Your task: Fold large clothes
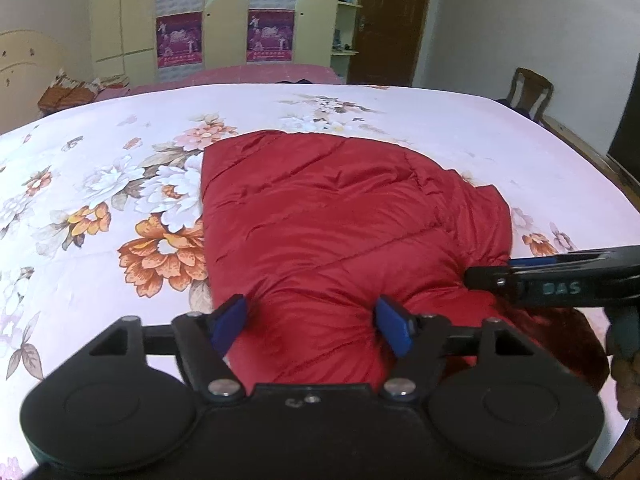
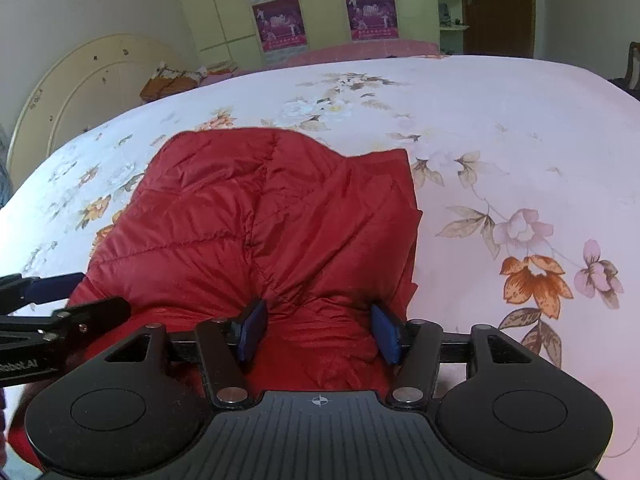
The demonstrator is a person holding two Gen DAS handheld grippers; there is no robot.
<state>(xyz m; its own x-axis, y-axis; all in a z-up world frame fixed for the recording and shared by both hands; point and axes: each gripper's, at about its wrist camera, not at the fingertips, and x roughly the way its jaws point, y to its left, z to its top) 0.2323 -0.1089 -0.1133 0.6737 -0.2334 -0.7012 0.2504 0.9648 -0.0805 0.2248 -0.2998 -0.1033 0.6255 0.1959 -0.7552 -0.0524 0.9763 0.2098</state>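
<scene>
A floral bedsheet (image 1: 120, 152) covers the bed, with a postered wardrobe (image 1: 224, 20), brown door (image 1: 392, 20) and wooden chair (image 1: 530, 90) behind.

Before me spread the bed (image 1: 440, 120), covered in a pale pink sheet (image 2: 520, 128) printed with orange and white flowers. A red quilted jacket (image 1: 340, 220) lay bunched on it (its near end toward me).

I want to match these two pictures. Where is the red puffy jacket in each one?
Left wrist view: the red jacket fills the middle, running down between the left gripper fingers.
Right wrist view: the red jacket sits centre-left, reaching the right gripper.
Shared landmark: the purple posters on the wardrobe.
</scene>
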